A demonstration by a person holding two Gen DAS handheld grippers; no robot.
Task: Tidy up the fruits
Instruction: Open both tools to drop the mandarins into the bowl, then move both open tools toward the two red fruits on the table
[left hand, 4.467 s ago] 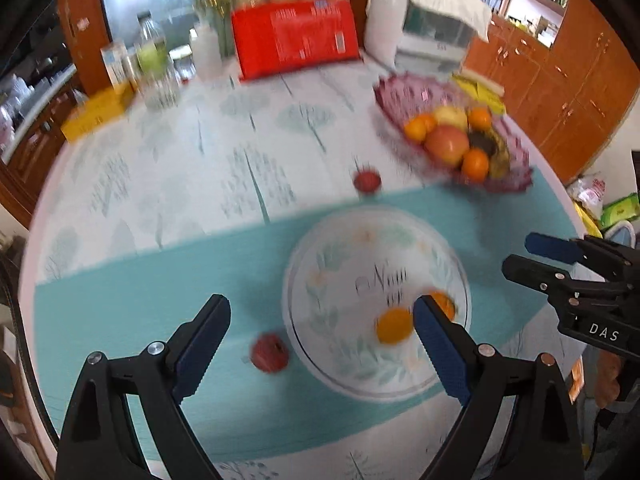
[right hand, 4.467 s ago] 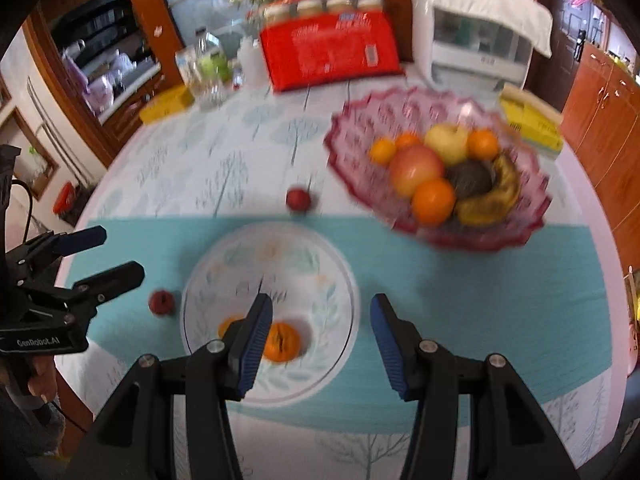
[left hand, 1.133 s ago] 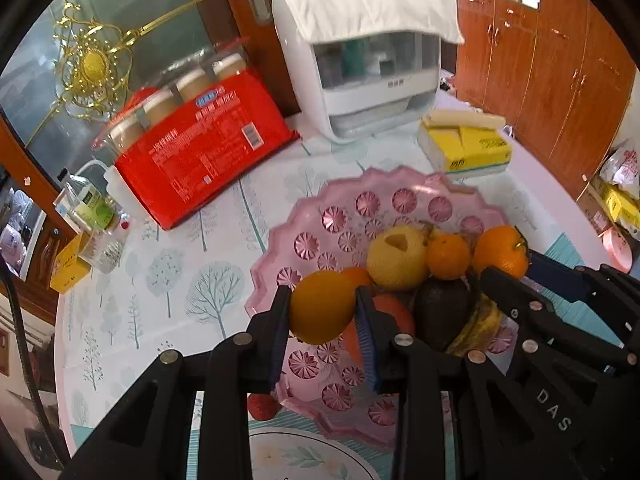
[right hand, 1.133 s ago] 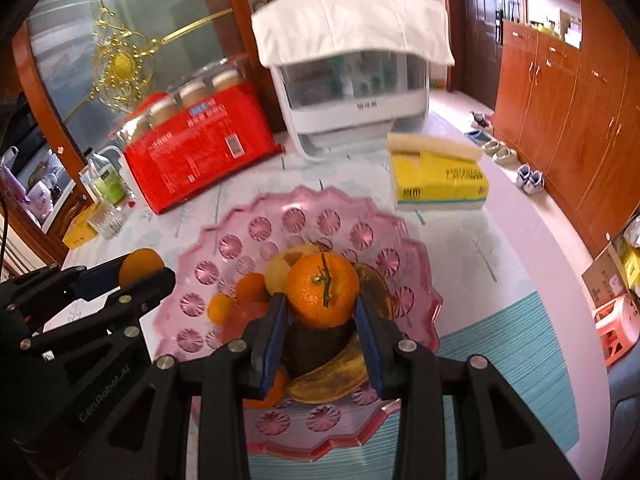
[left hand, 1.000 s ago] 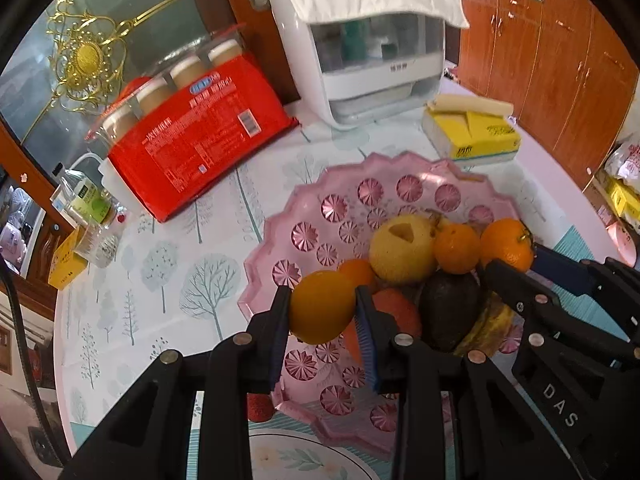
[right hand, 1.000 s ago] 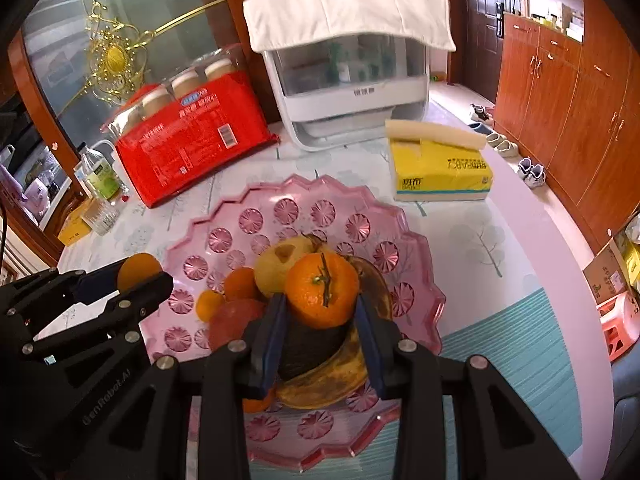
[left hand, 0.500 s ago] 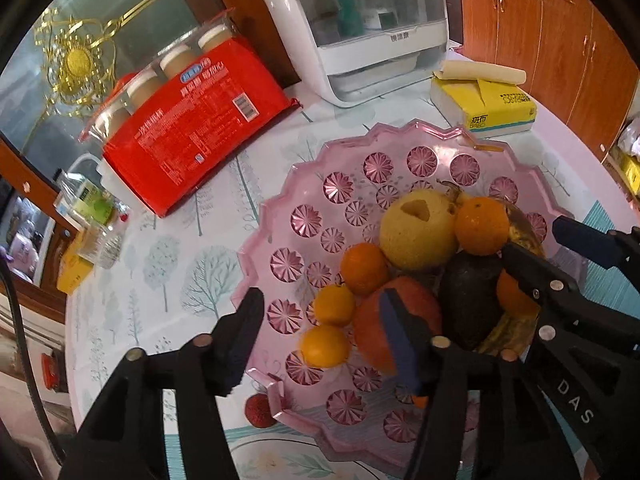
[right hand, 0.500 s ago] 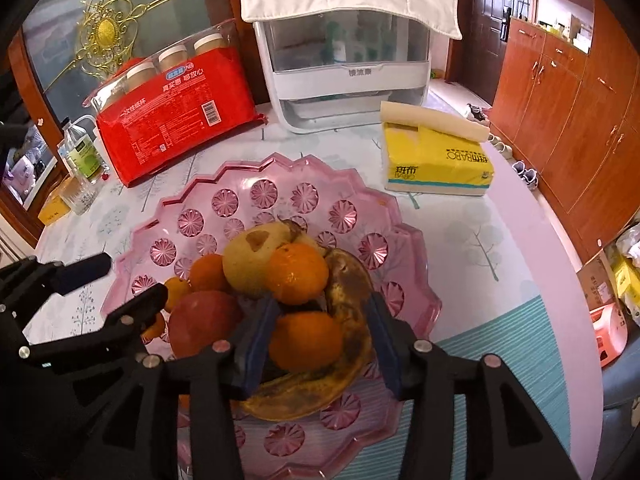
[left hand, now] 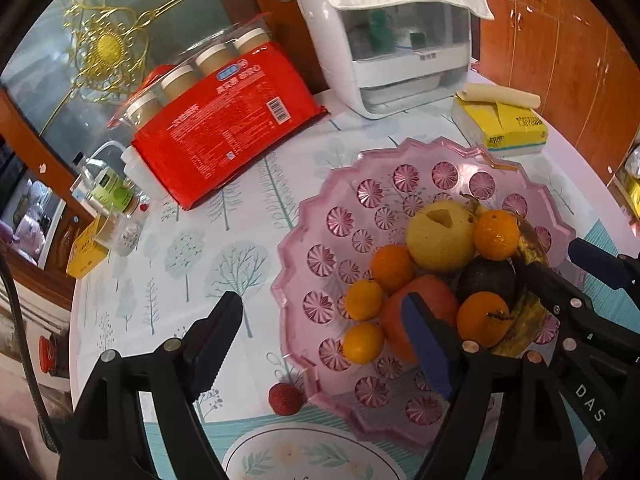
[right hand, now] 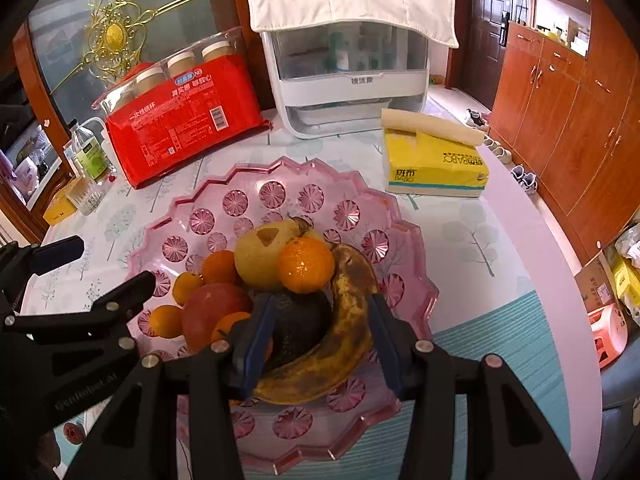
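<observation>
both oranges have left the jaws and now lie in the pink bowl (left hand: 500, 160). the left gripper (left hand: 320, 332) has just been opening and stands wide and empty over the bowl's left rim. the right gripper (right hand: 316, 340), partly open, straddles the avocado (right hand: 300, 324) and banana (right hand: 352, 320), pads clear. a red fruit (left hand: 285, 399) lies on the table just off the bowl's near edge.

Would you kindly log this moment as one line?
left tongs: open, empty, just opening | right tongs: open, empty | oranges in pink bowl
</observation>
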